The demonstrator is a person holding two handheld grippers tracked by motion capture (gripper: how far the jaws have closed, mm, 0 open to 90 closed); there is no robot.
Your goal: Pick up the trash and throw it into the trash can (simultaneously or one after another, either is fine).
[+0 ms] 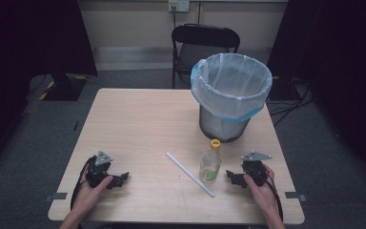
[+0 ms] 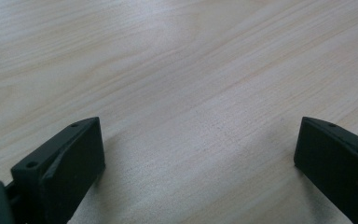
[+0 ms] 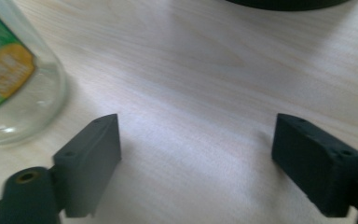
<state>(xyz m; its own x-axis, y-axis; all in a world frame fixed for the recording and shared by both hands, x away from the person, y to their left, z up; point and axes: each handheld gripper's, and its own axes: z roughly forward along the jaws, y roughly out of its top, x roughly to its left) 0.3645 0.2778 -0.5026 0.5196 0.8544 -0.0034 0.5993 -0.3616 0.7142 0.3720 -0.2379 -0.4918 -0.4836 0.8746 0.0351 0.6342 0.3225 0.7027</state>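
Note:
A clear plastic bottle (image 1: pixel 210 162) with a yellow cap and a green label stands upright on the wooden table (image 1: pixel 138 119); its base shows at the upper left of the right gripper view as the bottle (image 3: pixel 14 79). A white straw (image 1: pixel 190 174) lies slantwise just left of it. My right gripper (image 1: pixel 230 176) rests on the table a little right of the bottle, jaws open and empty (image 3: pixel 196 149). My left gripper (image 1: pixel 123 177) rests near the front left, also open over bare wood (image 2: pixel 198 149).
A mesh bin (image 1: pixel 230 95) lined with a white and blue bag stands at the back right of the table, behind the bottle. A black folding chair (image 1: pixel 205 45) sits beyond the far edge. Cables lie on the floor to the right.

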